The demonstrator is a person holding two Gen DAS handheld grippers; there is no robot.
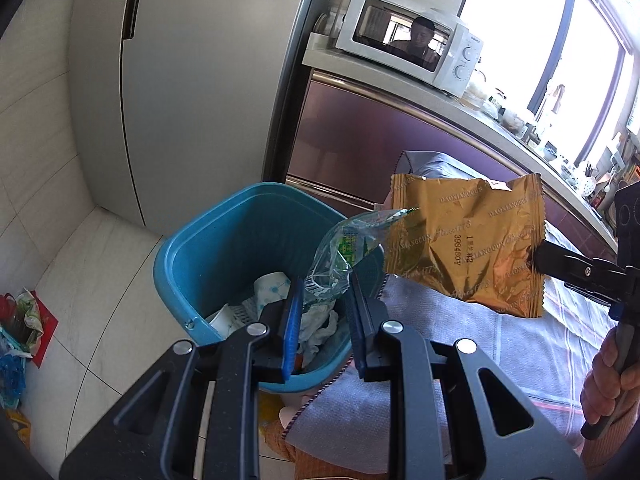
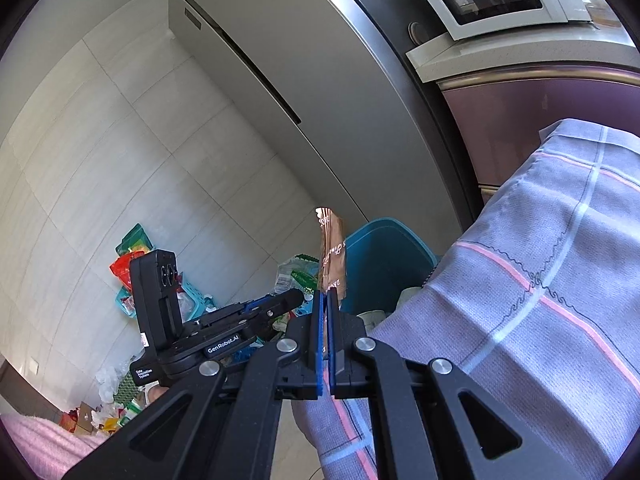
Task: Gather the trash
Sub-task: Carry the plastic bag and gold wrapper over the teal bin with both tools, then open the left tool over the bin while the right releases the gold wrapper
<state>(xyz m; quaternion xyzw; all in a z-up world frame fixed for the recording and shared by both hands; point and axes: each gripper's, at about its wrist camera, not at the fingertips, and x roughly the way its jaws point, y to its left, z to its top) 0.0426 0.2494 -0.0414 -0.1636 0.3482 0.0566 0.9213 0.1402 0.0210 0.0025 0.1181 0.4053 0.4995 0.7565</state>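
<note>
A blue trash bin [image 1: 224, 248] stands on the floor with crumpled paper and tissues inside; it also shows in the right wrist view [image 2: 384, 256]. My left gripper [image 1: 324, 292] is open above the bin's right rim, and a clear green-printed plastic wrapper [image 1: 344, 252] sits loose between its blue pads. My right gripper [image 2: 325, 300] is shut on a gold snack wrapper [image 1: 464, 244], held in the air just right of the bin; the wrapper shows edge-on in the right wrist view [image 2: 332, 252]. The right gripper enters the left wrist view [image 1: 536, 258] from the right.
A table under a lilac checked cloth [image 1: 500, 344] is right of the bin. A tall grey fridge [image 1: 192, 80] stands behind it. A counter carries a white microwave [image 1: 408, 40]. Loose trash lies on the tiled floor at the left [image 1: 20, 320], [image 2: 132, 264].
</note>
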